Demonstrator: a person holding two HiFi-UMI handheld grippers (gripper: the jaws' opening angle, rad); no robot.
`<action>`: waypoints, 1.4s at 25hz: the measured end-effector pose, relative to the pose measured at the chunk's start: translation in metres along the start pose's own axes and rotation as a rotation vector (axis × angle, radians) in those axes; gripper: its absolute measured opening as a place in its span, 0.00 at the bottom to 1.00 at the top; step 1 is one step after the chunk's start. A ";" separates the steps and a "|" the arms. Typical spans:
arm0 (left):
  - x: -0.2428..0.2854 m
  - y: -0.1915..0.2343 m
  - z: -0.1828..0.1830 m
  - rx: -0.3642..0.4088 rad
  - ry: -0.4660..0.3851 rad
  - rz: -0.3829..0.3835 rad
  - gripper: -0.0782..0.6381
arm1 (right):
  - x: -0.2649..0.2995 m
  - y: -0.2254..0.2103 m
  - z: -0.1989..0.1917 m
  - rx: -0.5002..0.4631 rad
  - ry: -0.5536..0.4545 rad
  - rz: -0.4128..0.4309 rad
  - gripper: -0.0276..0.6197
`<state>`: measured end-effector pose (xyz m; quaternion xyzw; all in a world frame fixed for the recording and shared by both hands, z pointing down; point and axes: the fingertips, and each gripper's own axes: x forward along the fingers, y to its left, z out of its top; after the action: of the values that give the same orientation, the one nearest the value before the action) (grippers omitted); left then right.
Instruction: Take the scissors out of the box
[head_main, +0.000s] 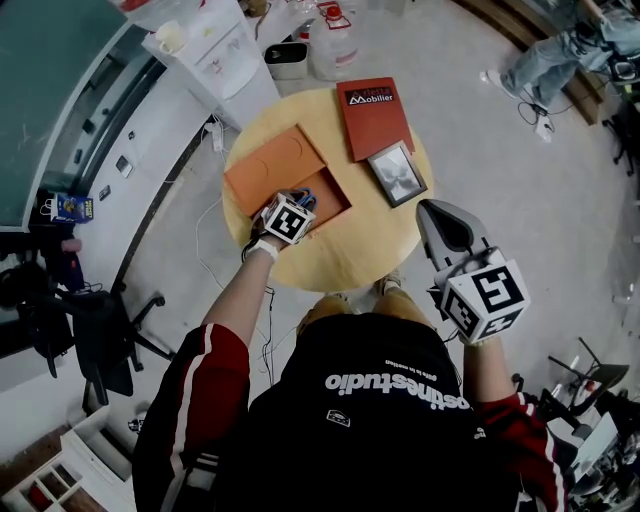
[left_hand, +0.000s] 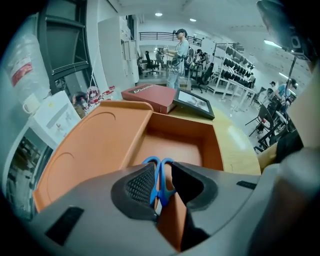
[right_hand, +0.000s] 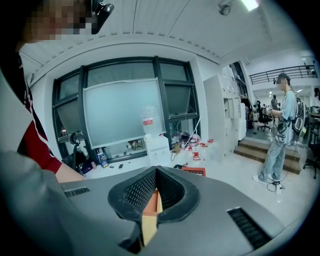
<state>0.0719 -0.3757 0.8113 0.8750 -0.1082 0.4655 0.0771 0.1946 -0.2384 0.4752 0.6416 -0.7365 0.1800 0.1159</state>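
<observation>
An open orange box (head_main: 338, 203) sits on the round wooden table (head_main: 370, 245), its flat lid (head_main: 275, 165) lying beside it on the left. My left gripper (head_main: 301, 206) reaches into the box's near end. In the left gripper view its jaws (left_hand: 161, 172) are shut on the blue handles of the scissors (left_hand: 159, 181), which stand over the box's bare floor (left_hand: 175, 142). The scissors' blades are hidden. My right gripper (head_main: 432, 209) hangs off the table's near right edge. Its jaws (right_hand: 156, 171) are shut on nothing.
A red book (head_main: 375, 115) and a framed picture (head_main: 397, 173) lie on the table's far right, also seen as the book (left_hand: 150, 95) and frame (left_hand: 194, 103). A white cabinet (head_main: 215, 55) stands beyond the table. A person (right_hand: 280, 130) stands across the room.
</observation>
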 end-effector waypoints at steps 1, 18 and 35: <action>0.003 0.000 -0.002 0.001 0.012 0.000 0.27 | 0.000 -0.001 -0.001 0.004 0.002 -0.001 0.08; 0.022 -0.009 -0.019 0.016 0.140 -0.063 0.25 | 0.002 -0.008 -0.008 0.025 0.017 0.003 0.08; 0.000 -0.010 -0.015 0.036 0.064 0.005 0.22 | -0.001 0.004 -0.001 0.015 -0.007 0.017 0.08</action>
<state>0.0627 -0.3628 0.8193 0.8606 -0.0996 0.4954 0.0636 0.1910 -0.2364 0.4749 0.6366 -0.7411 0.1843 0.1071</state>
